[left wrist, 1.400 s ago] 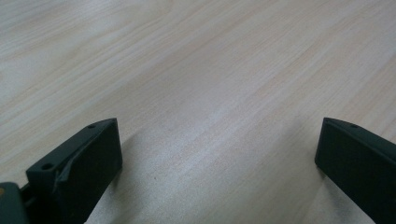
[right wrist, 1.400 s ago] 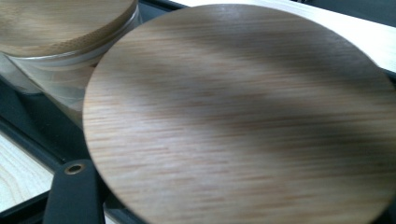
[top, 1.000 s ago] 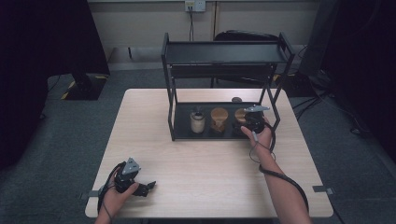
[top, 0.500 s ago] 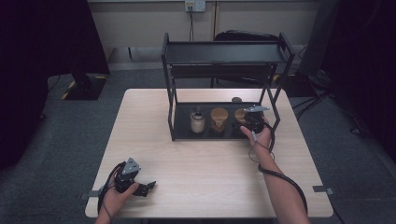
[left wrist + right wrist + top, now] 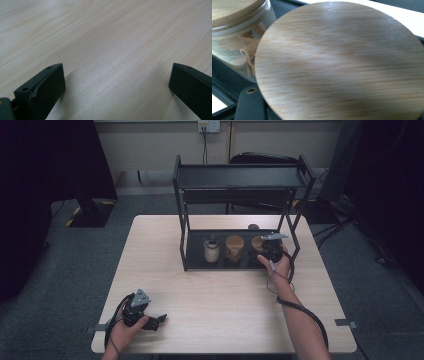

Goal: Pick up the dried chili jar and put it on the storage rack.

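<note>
A black two-tier rack (image 5: 240, 176) stands at the table's far side. Its lower shelf holds three jars: a white one (image 5: 211, 250), a middle one with a wooden lid (image 5: 234, 248) and a right one (image 5: 258, 243). My right gripper (image 5: 267, 252) is at the right jar, shut on it, and its jaws have just been opening slightly. In the right gripper view that jar's round wooden lid (image 5: 339, 62) lies very close between the jaws, one finger (image 5: 249, 106) showing under it. The middle jar (image 5: 234, 22) holds brown sticks. My left gripper (image 5: 158, 321) (image 5: 116, 77) rests open on the table.
The light wooden table (image 5: 220, 295) has bare room between the rack and the left hand. The rack's posts and top shelf enclose the jars. A small dark disc (image 5: 253, 226) lies behind the rack. Cables trail from both grippers.
</note>
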`<state>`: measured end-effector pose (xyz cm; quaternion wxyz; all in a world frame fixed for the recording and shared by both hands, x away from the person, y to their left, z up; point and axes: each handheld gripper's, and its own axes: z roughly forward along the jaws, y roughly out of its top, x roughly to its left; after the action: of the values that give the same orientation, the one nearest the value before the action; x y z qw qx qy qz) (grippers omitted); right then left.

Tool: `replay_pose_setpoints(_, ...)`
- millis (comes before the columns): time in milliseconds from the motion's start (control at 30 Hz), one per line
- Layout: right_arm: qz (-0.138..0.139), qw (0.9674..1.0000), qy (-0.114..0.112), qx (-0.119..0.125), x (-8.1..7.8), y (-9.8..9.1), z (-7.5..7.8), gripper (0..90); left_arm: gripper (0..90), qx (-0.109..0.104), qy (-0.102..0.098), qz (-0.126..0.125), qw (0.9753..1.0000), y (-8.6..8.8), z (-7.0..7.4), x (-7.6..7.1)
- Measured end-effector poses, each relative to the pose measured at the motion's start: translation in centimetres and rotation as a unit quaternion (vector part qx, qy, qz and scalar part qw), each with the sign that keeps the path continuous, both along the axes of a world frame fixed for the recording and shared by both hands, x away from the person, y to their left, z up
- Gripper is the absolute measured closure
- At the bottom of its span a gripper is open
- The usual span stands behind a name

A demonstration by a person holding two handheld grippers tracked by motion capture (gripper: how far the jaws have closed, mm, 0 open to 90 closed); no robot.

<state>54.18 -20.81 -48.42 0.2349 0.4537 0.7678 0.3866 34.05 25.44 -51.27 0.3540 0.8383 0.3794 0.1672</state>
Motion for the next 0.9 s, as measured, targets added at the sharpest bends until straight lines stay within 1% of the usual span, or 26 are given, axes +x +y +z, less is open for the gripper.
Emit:
replay_pose_setpoints(100, 0.0, 1.0, 0.003, -0.001, 0.0, 0.0, 0.1, 24.0, 0.1, 0.0, 0.0, 0.0, 1.0, 0.0, 0.0, 0.0)
replay_pose_setpoints(233, -0.008, 0.9999, 0.009, 0.007, 0.0, -0.1, 0.0, 13.7, 0.1, 0.0, 0.0, 0.0, 1.0, 0.0, 0.0, 0.0)
replay_pose_setpoints(367, -0.008, 0.9998, 0.02, 0.003, -0.2, -0.2, 0.1, 6.1, 0.1, 0.0, 0.0, 0.0, 1.0, 0.0, 0.0, 0.0)
replay_pose_setpoints(533, -0.011, 0.9997, 0.02, 0.006, -0.5, -0.6, 0.5, 3.1, 0.1, 0.0, 0.0, 0.0, 1.0, 0.0, 0.0, 0.0)
replay_pose_setpoints(600, -0.011, 0.9997, 0.021, 0.012, -0.7, -0.7, 0.7, 2.3, 0.1, 0.0, 0.0, 0.0, 1.0, 0.0, 0.0, 0.0)
replay_pose_setpoints(733, -0.017, 0.9994, 0.024, 0.02, -1.1, -0.9, 0.9, 2.0, 0.1, 0.0, 0.0, 0.0, 1.0, 0.0, 0.0, 0.0)
replay_pose_setpoints(900, -0.017, 0.9991, 0.025, 0.031, -1.6, -1.0, 1.1, 1.8, 0.1, 0.0, 0.0, 0.0, 1.0, 0.0, 0.0, 0.0)
